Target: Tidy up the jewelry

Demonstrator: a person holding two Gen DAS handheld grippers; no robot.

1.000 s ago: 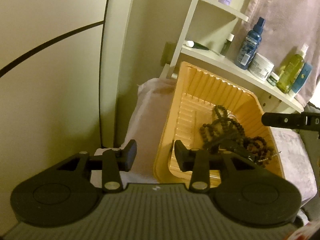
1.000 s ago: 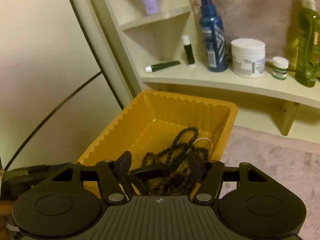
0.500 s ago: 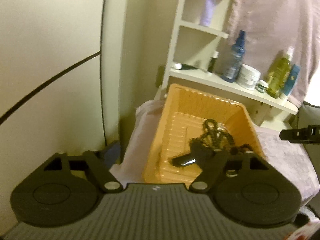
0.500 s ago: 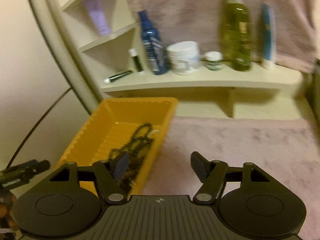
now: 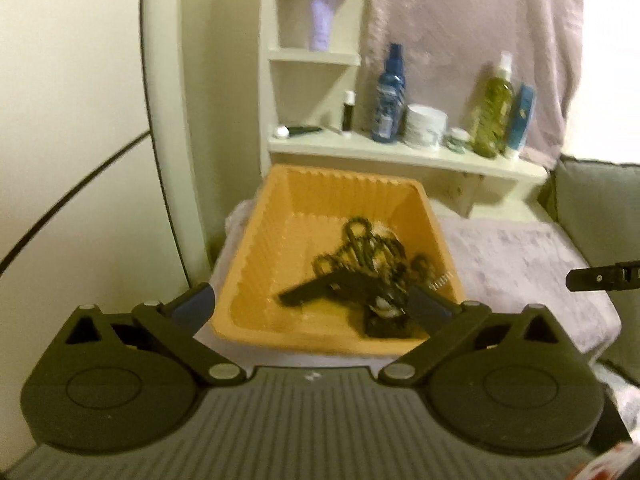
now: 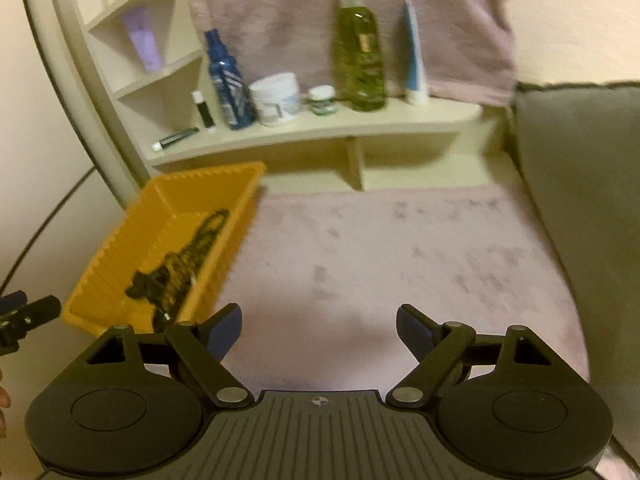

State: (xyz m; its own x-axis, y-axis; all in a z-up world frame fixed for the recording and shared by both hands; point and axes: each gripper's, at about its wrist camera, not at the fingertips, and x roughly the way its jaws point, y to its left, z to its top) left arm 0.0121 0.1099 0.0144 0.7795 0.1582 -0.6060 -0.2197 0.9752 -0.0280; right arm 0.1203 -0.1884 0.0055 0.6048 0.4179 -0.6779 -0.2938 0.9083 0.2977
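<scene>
A pale wall closes the left side, and a cream shelf of toiletries runs along the back above a surface draped in a mauve plush cover. What lies under the cover cannot be told.

From the left wrist, an orange ribbed tray sits at the covered surface's back left corner, just below the shelf. Inside it, toward the right wall, lies a tangle of dark bead necklaces with a flat black piece stretching toward the tray's middle; blur hides finer detail. The left tool hangs over the tray's near rim, its jaws spreading wide and still opening, with nothing pressed between them. One black finger of the other tool pokes in from the right edge. On the shelf stand a blue spray bottle, a white jar and a green bottle.

From the right wrist, the same tray lies to the left, the beads heaped along its floor. The right tool is over bare cover, apart from the tray, jaws opening with nothing between them. A grey cushion borders the right edge.
</scene>
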